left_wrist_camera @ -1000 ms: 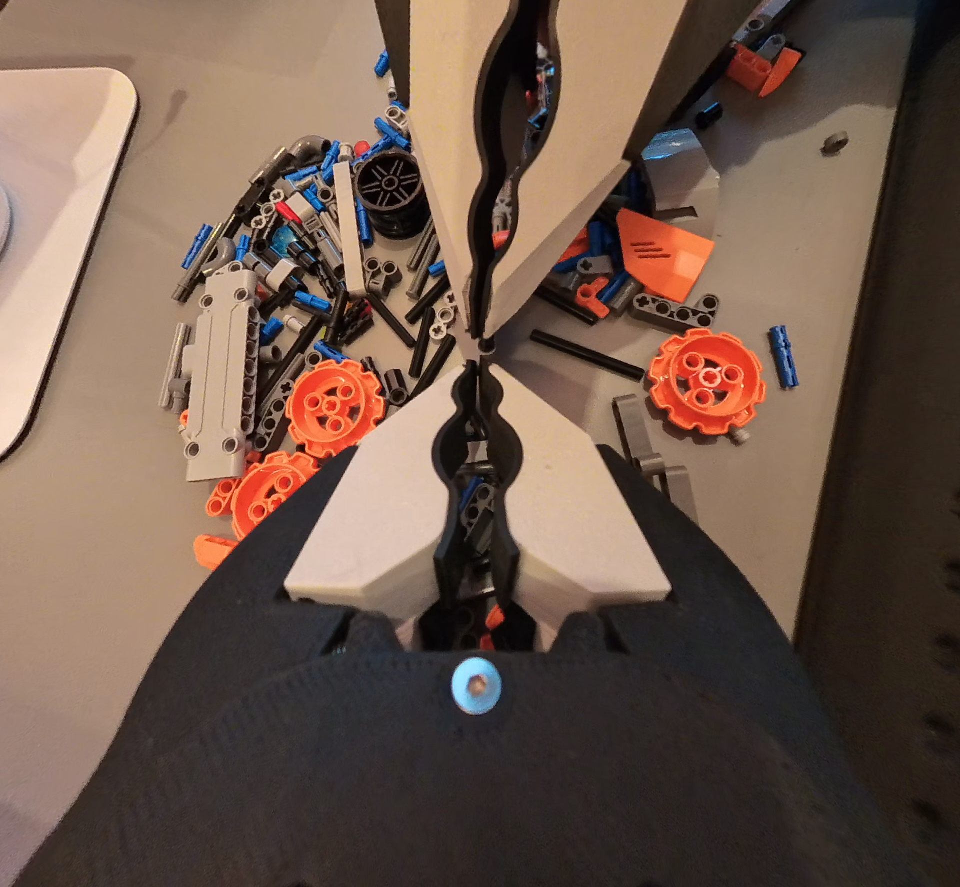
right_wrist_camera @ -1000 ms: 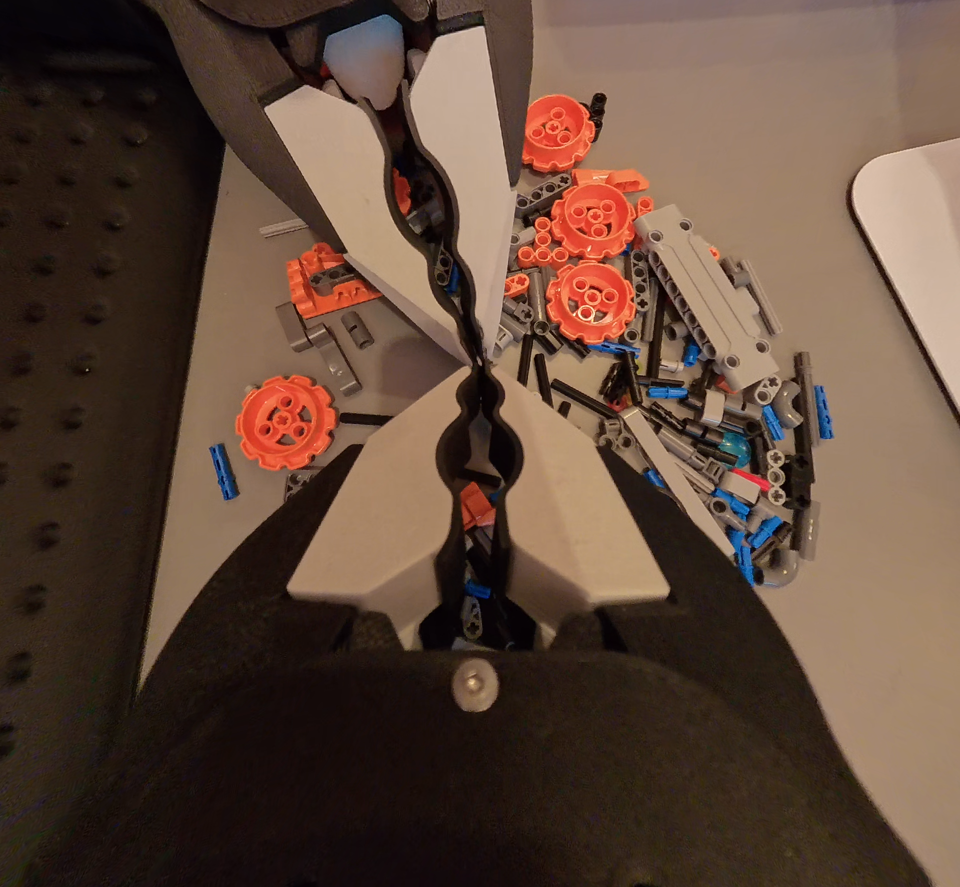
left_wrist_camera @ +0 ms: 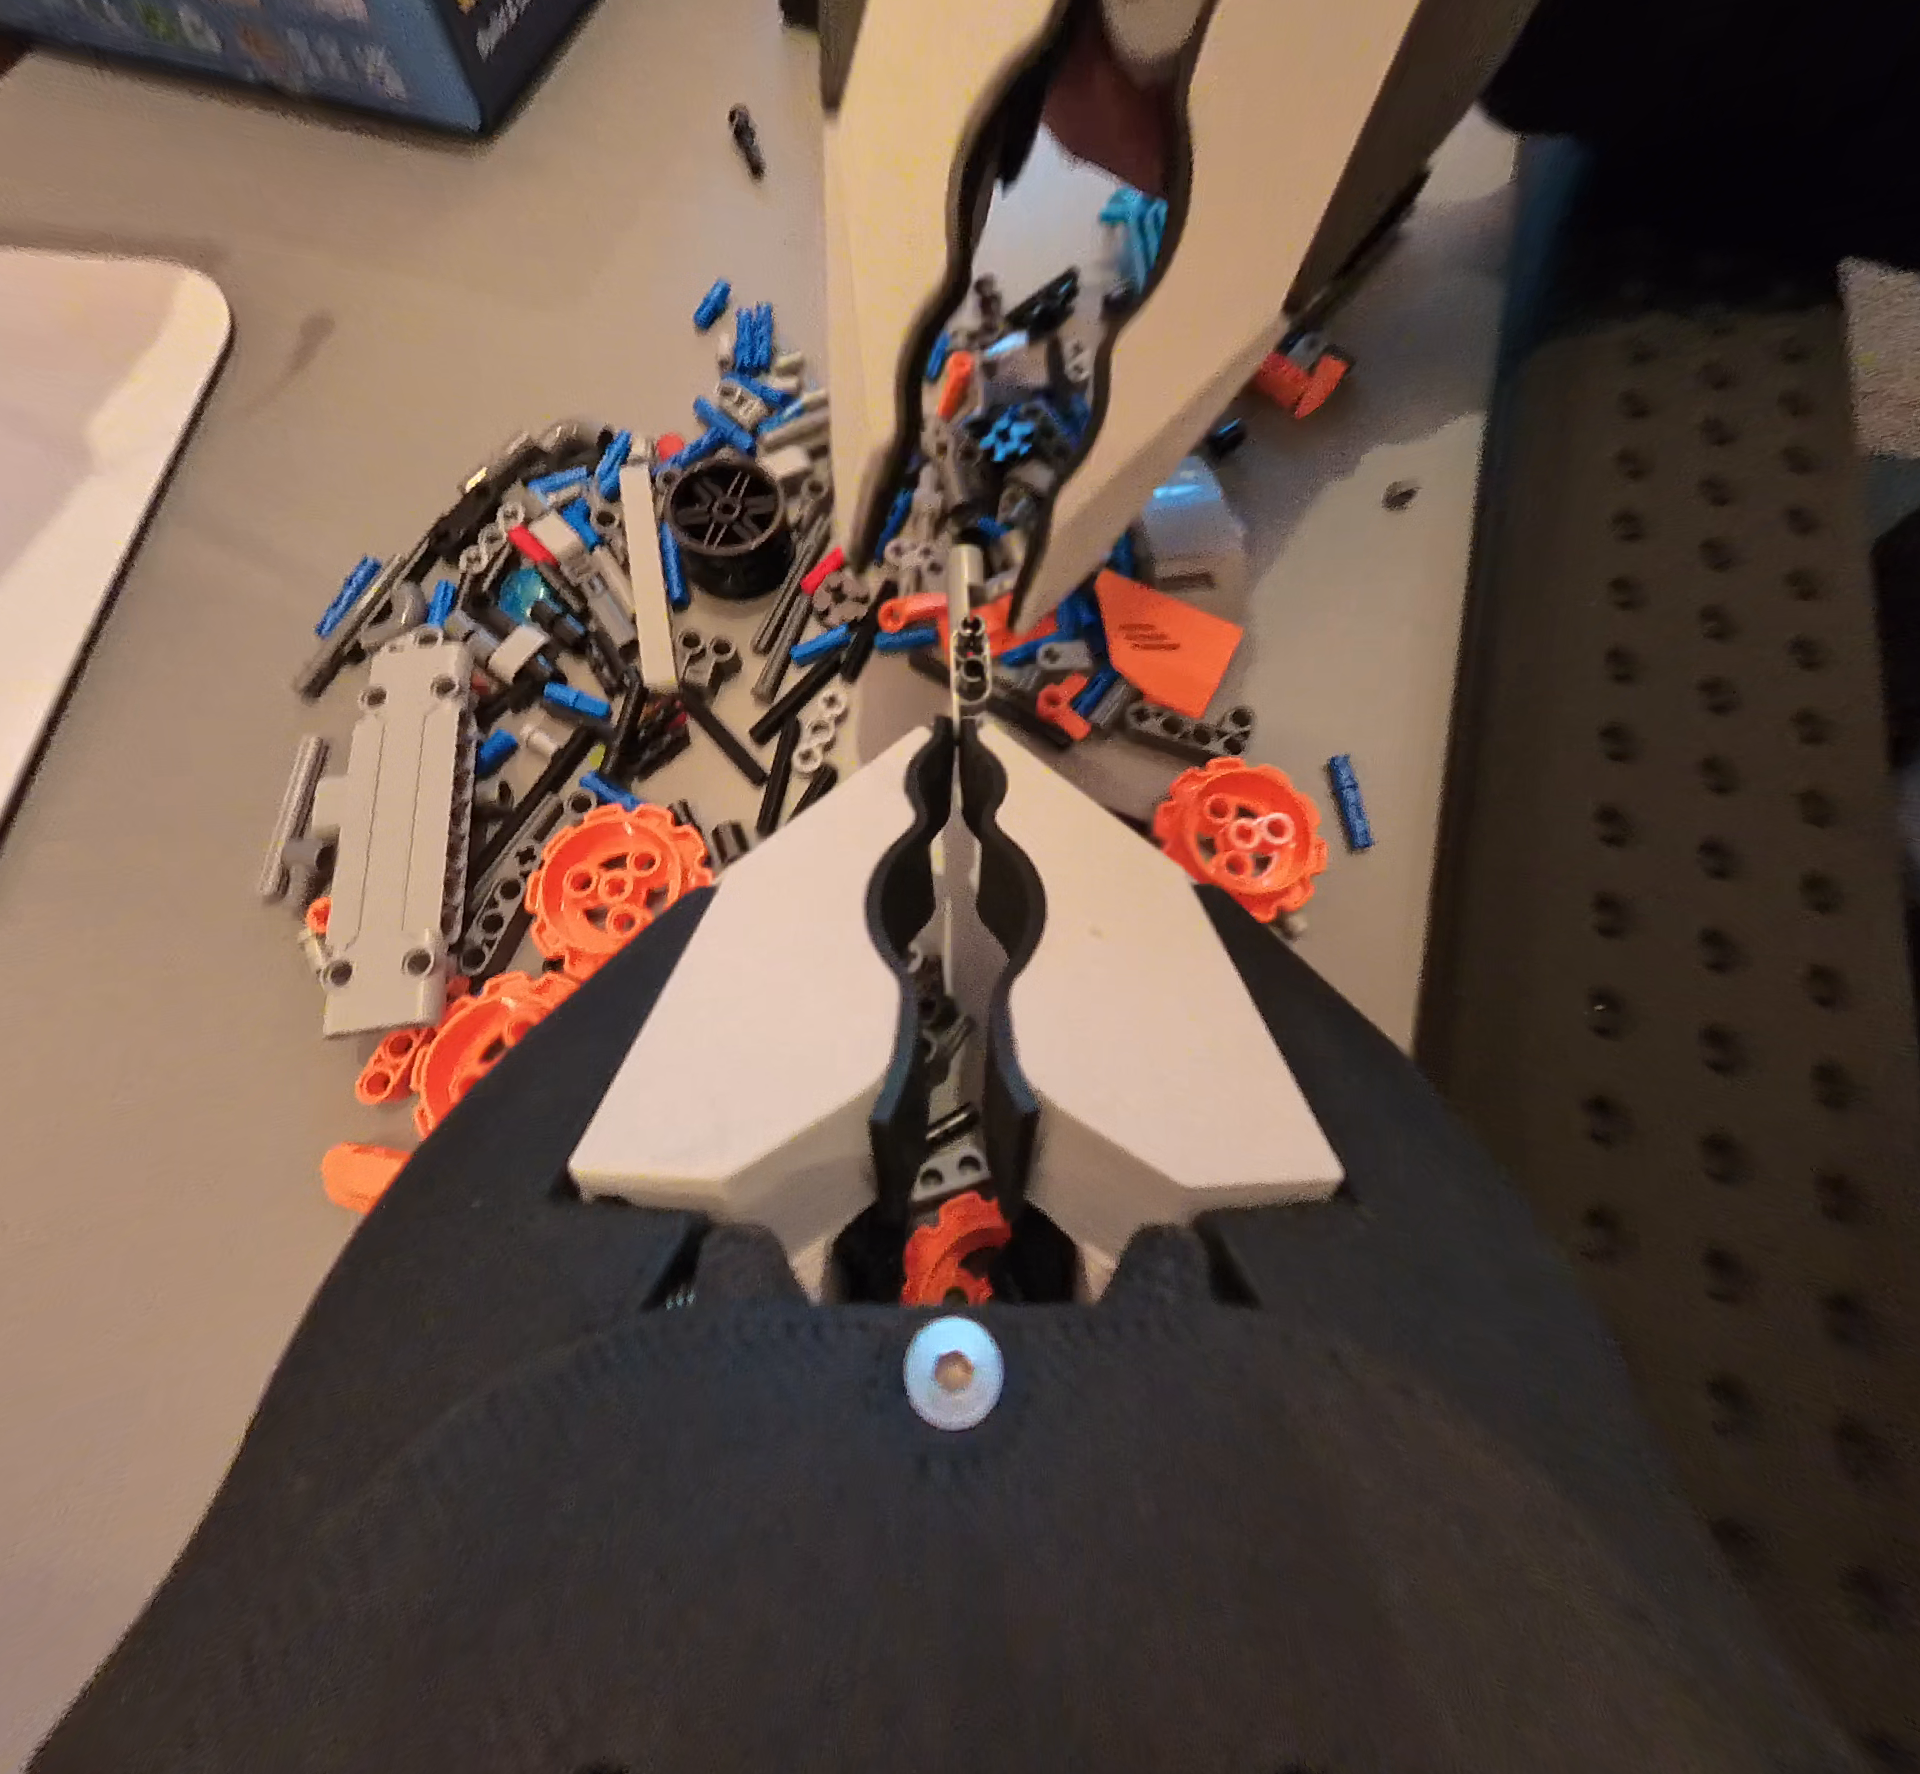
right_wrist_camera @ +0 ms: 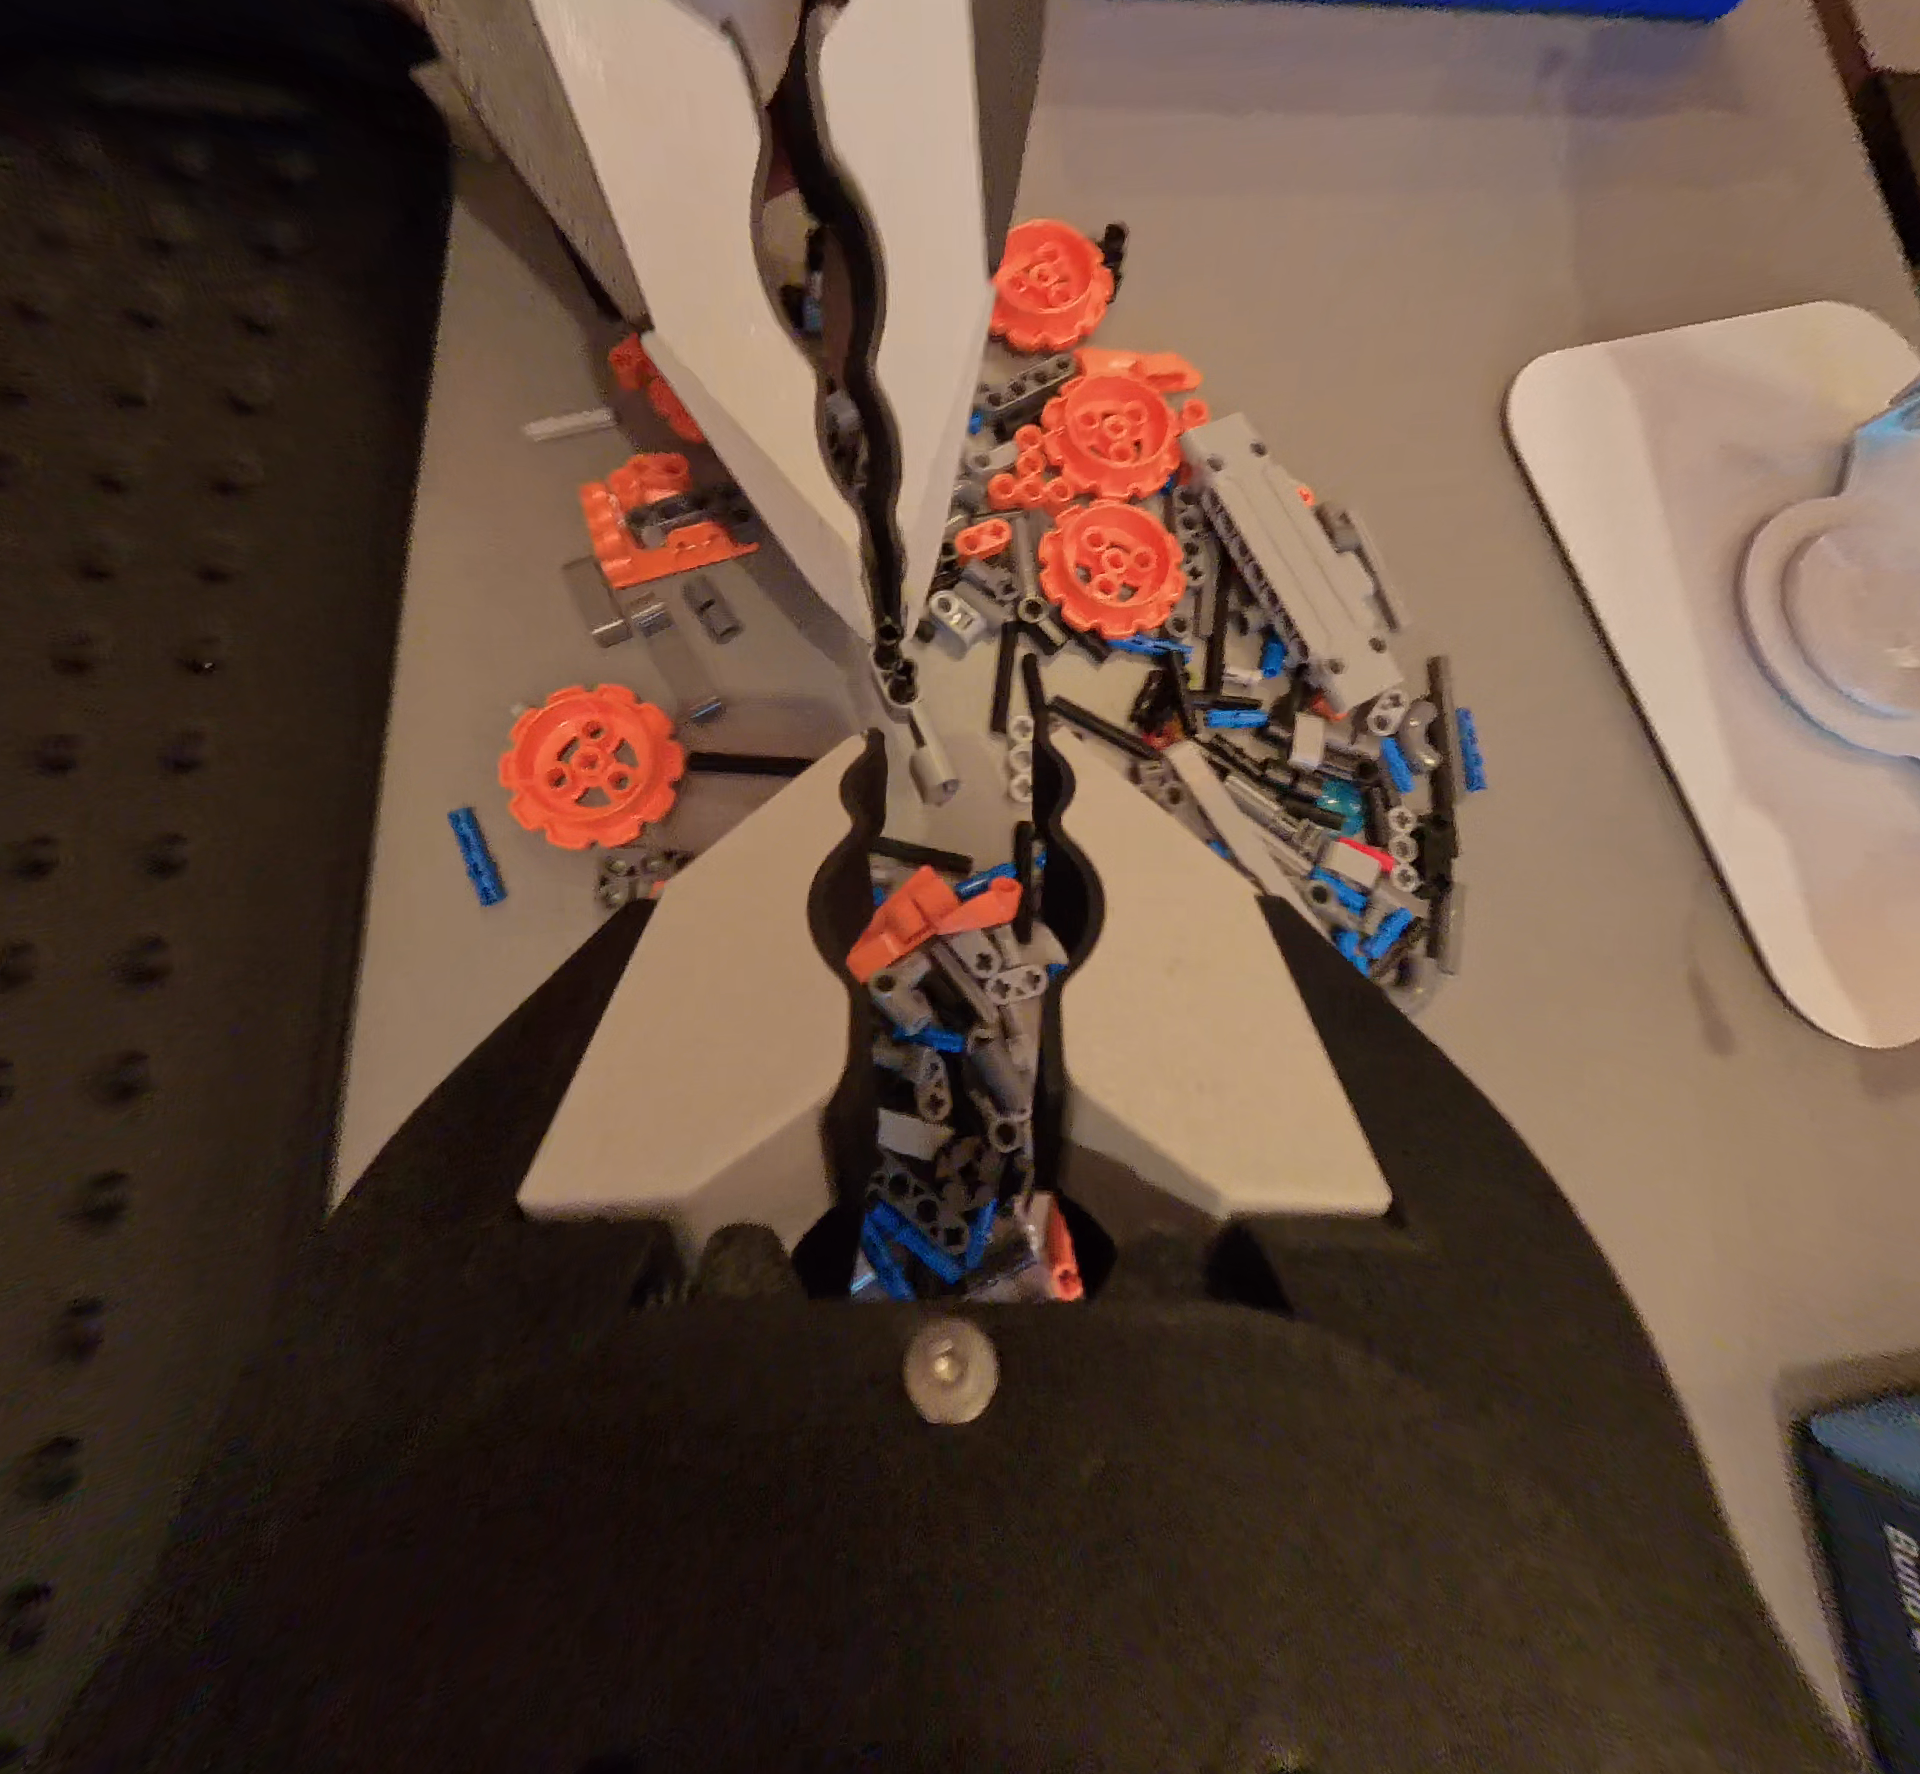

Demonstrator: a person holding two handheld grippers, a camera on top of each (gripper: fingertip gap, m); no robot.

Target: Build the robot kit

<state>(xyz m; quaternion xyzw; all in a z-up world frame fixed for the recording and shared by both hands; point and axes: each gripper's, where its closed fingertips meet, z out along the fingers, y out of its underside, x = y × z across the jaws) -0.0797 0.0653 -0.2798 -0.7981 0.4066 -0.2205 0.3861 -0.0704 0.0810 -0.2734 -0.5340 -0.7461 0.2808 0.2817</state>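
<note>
2 tongs meet tip-to-tip above the brick pile (left_wrist_camera: 644,664): left gripper (left_wrist_camera: 954,737) pinched on a small grey connector (left_wrist_camera: 968,659), right gripper (right_wrist_camera: 956,748) spread, holding nothing.

Each gripper, the left gripper (left_wrist_camera: 954,737) and the right gripper (right_wrist_camera: 961,748), has a textured black shell. Two pale grey wedge fingers (left_wrist_camera: 800,976) carry wavy black inner pads. A silver hex screw (left_wrist_camera: 953,1374) sits centred behind the fingers.

My right tongs (right_wrist_camera: 956,748) stand apart over the heap of plastic parts (right_wrist_camera: 1226,685); opposite them, the left tongs (right_wrist_camera: 891,628) pinch a small grey connector (right_wrist_camera: 904,685).
</note>
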